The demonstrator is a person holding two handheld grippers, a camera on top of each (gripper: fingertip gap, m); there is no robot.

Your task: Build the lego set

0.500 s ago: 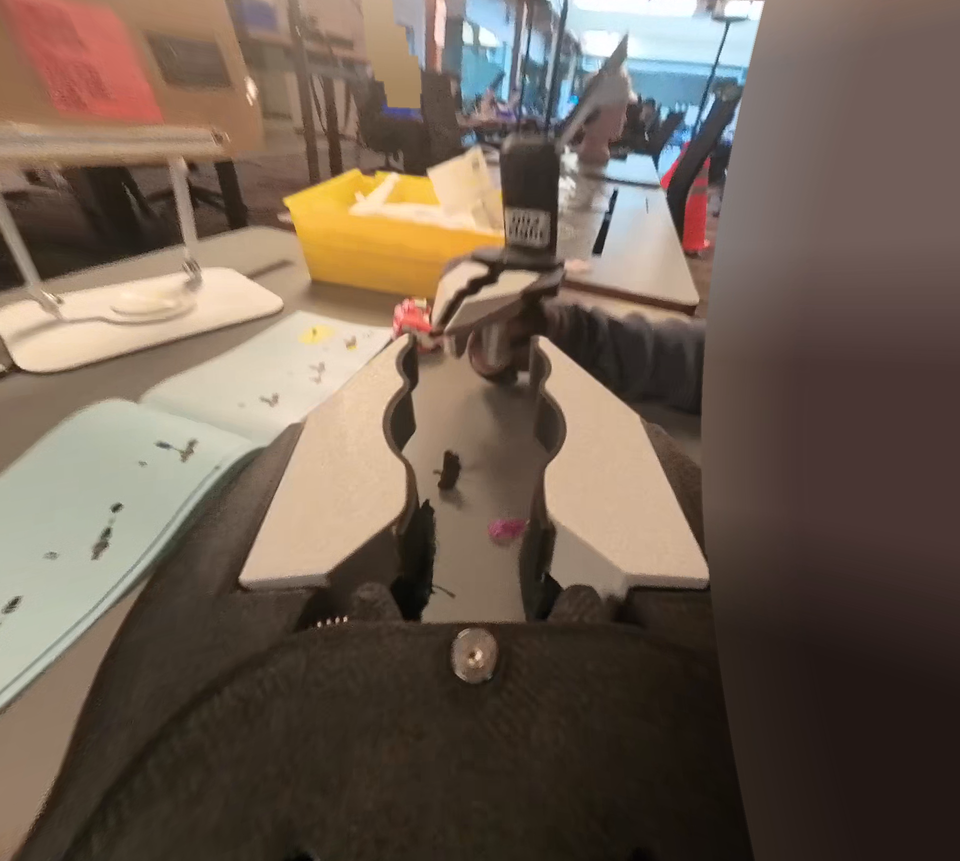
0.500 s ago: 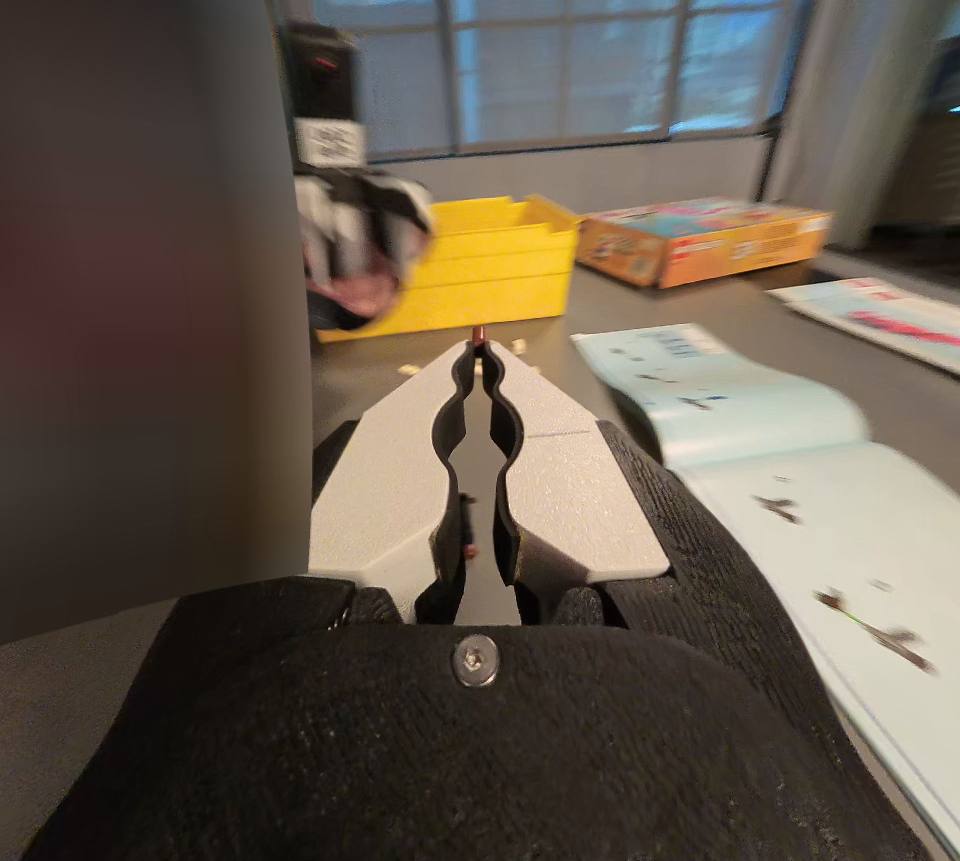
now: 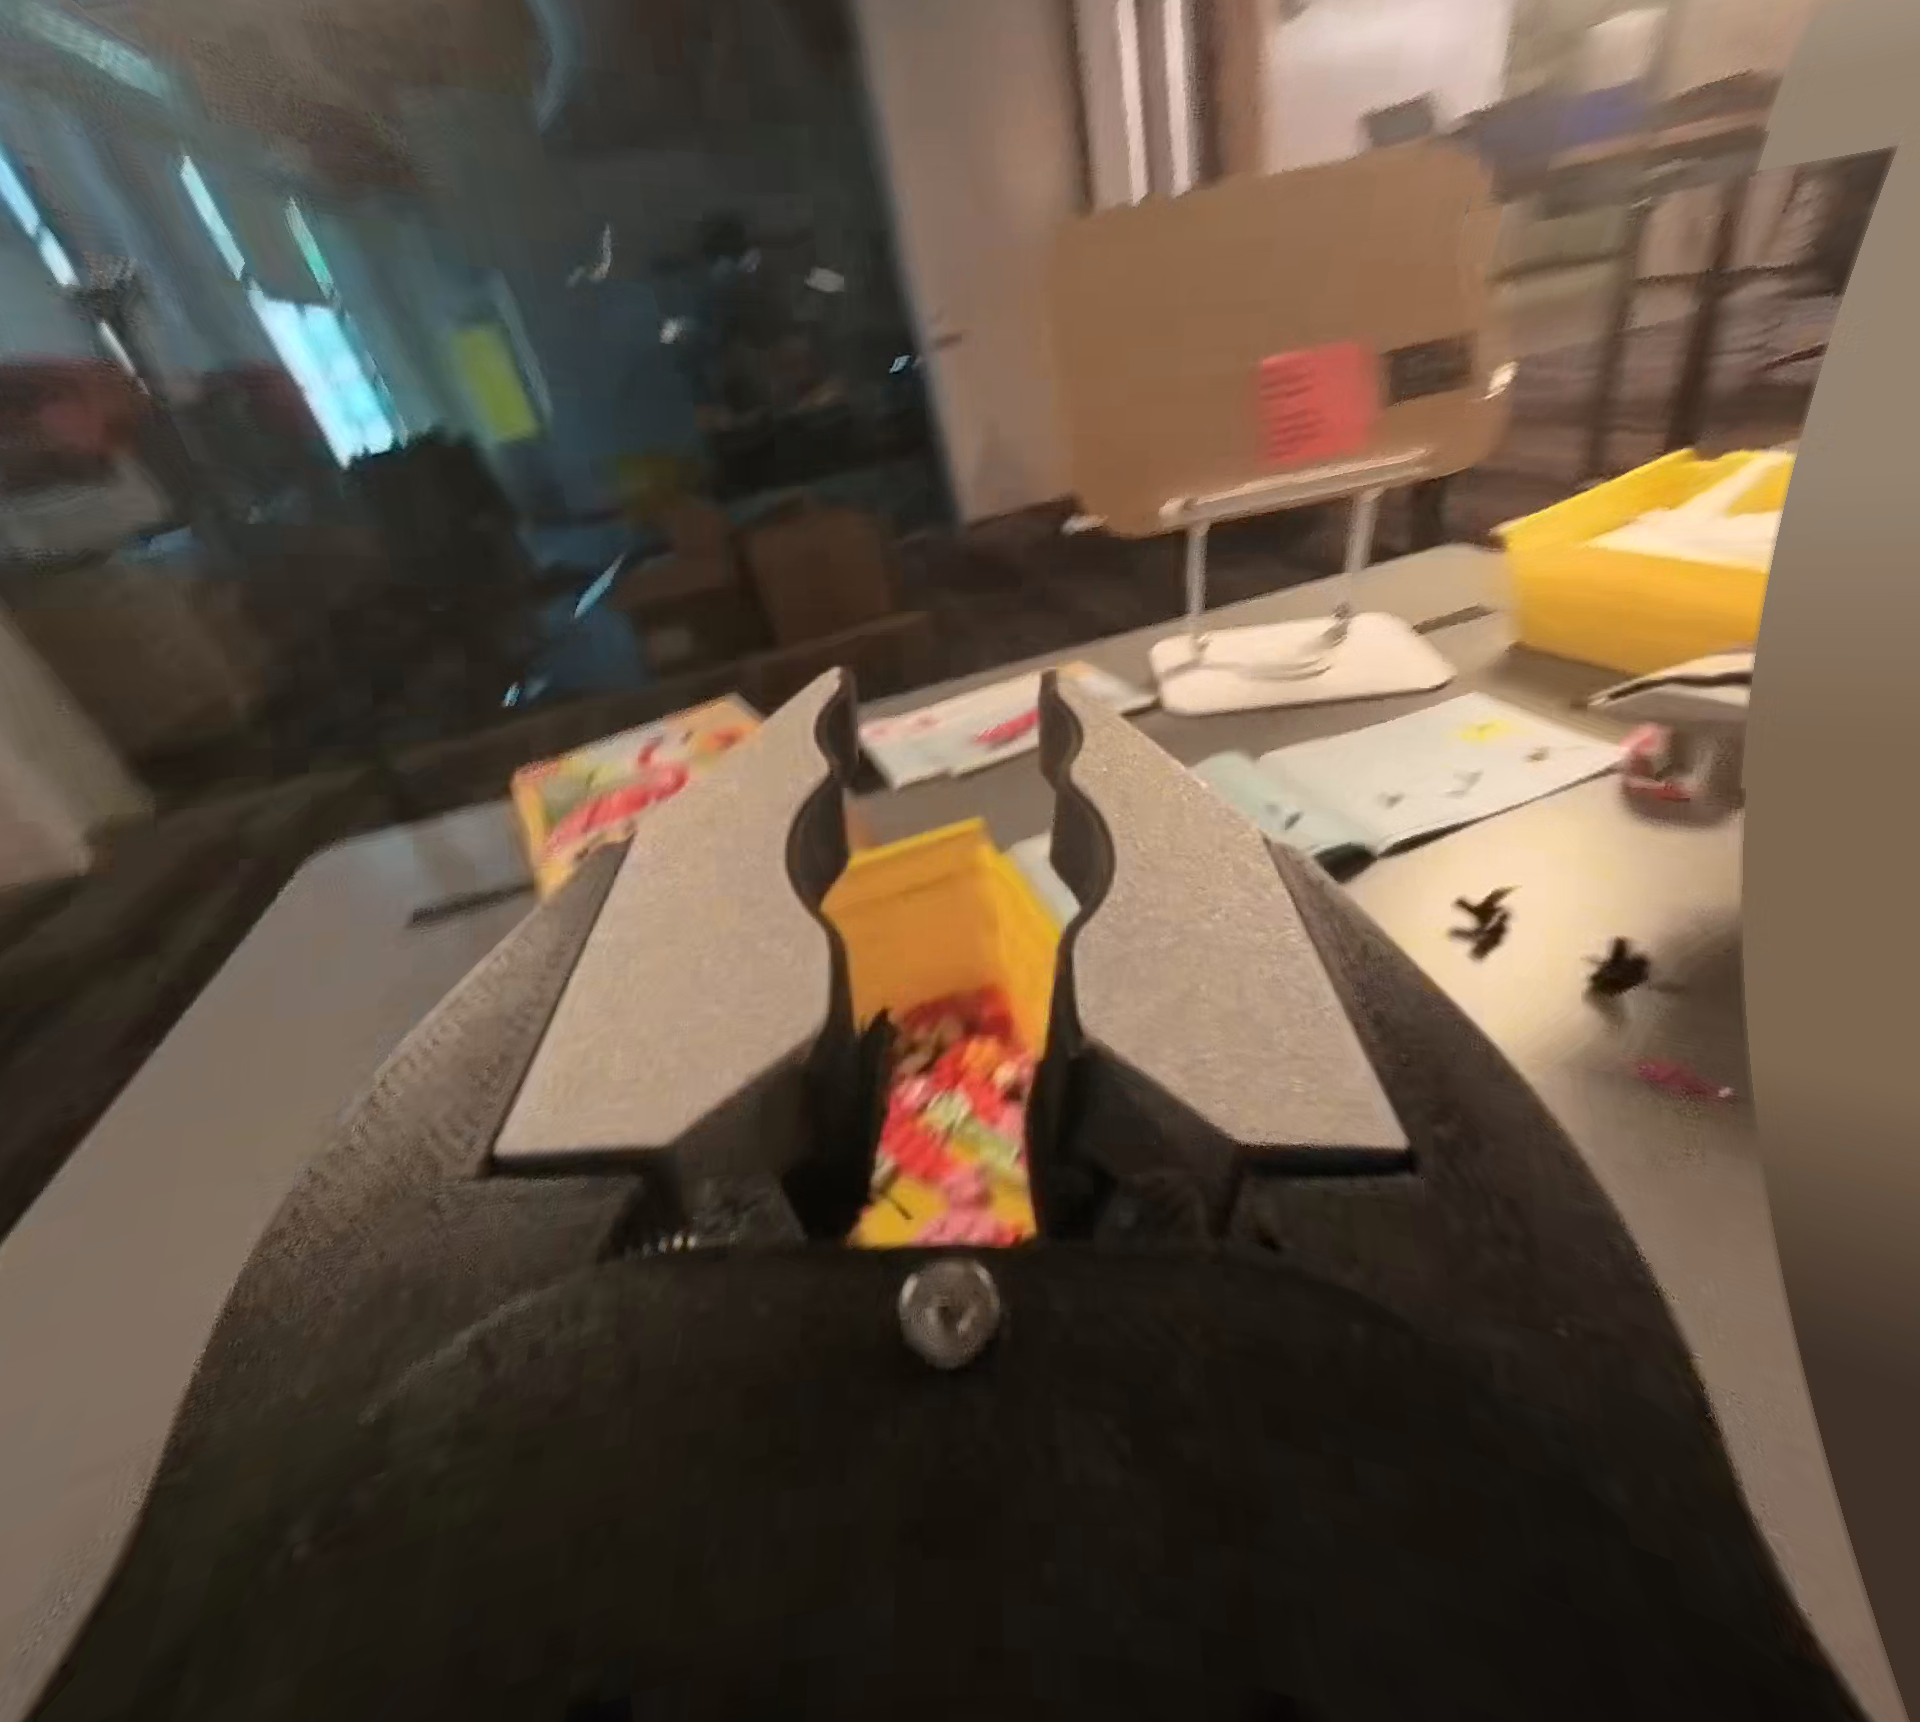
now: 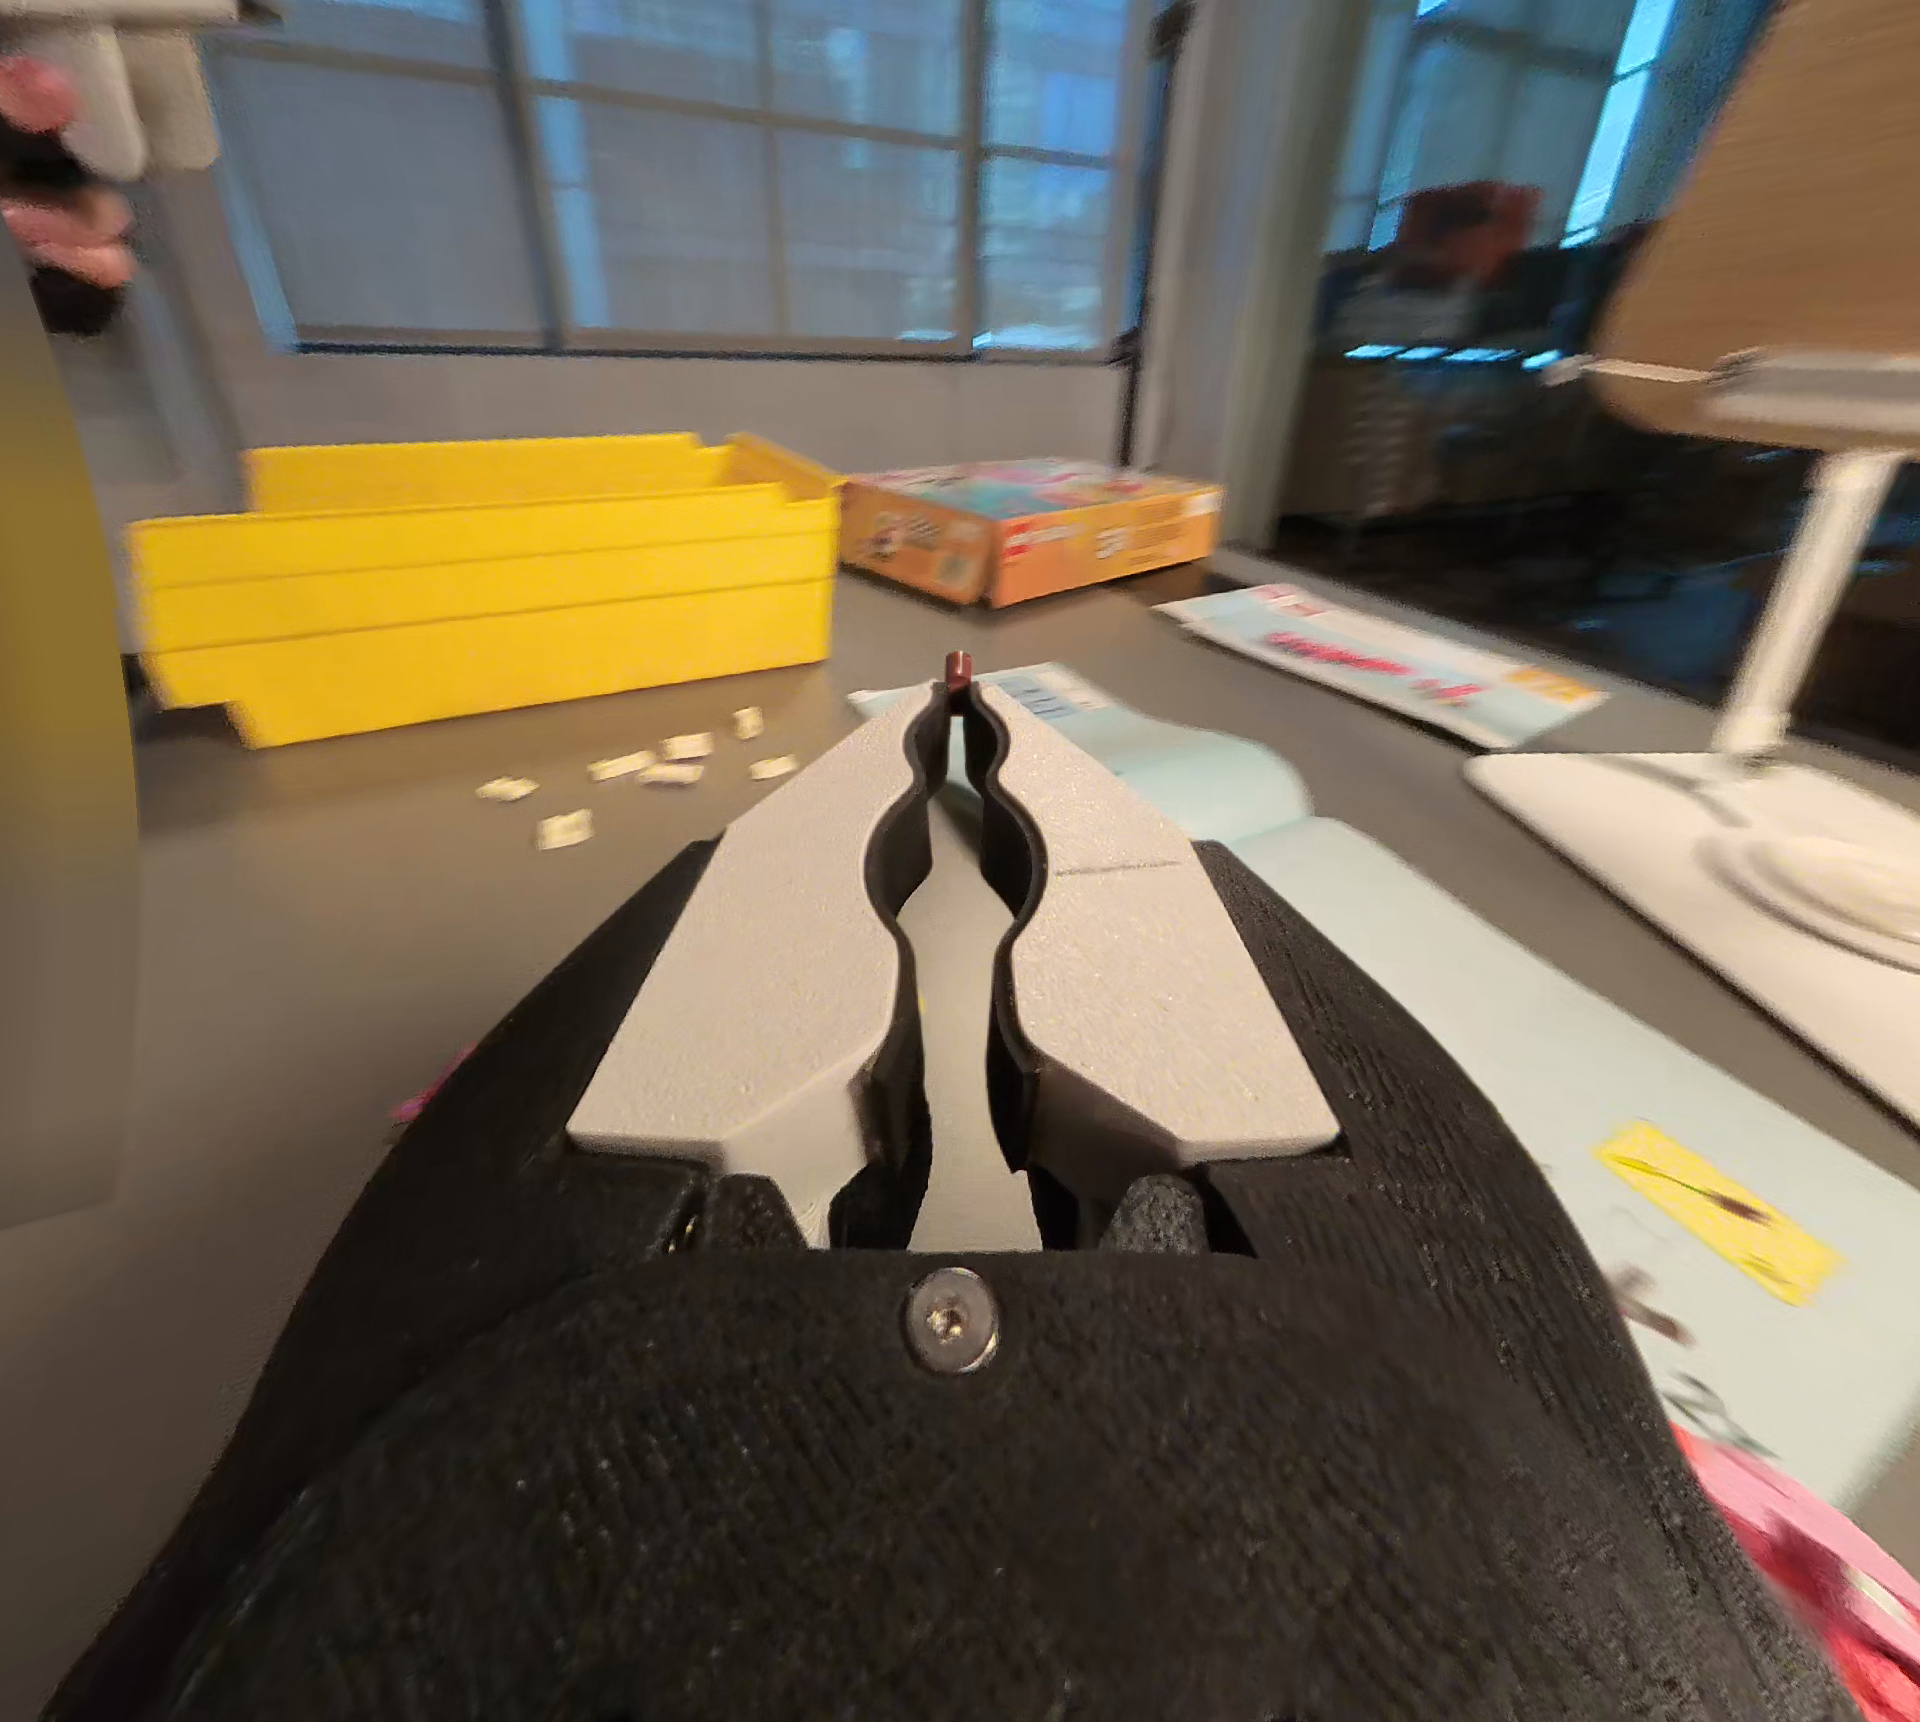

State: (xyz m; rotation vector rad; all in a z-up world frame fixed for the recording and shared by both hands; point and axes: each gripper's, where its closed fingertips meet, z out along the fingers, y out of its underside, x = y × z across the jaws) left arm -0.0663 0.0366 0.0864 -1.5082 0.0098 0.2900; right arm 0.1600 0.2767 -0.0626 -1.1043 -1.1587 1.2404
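Observation:
My right gripper [image 4: 957, 698] is shut on a tiny dark red piece [image 4: 957, 667] that sticks out just past the fingertips, held above the grey table [image 4: 312, 924] near a light blue open booklet [image 4: 1195, 779]. My left gripper [image 3: 945, 696] is open with nothing between its pads. It hovers over a small yellow bin [image 3: 935, 883] that holds many red, pink and yellow pieces [image 3: 961, 1080]. Something black [image 3: 847, 1101] sits low by the base of the left finger; I cannot tell what it is.
A stack of yellow bins [image 4: 488, 592], an orange box [image 4: 1039, 529] and scattered small white pieces [image 4: 644, 768] lie ahead of the right gripper. A leaflet [image 4: 1382, 664] and a white stand base [image 4: 1766, 862] are to its right. Black bits [image 3: 1486, 919] lie on the table.
The left gripper has swung away from the right gripper and now hangs over the small yellow bin, its jaws a little narrower. The right gripper stays shut on the small piece; its view turned slightly right.

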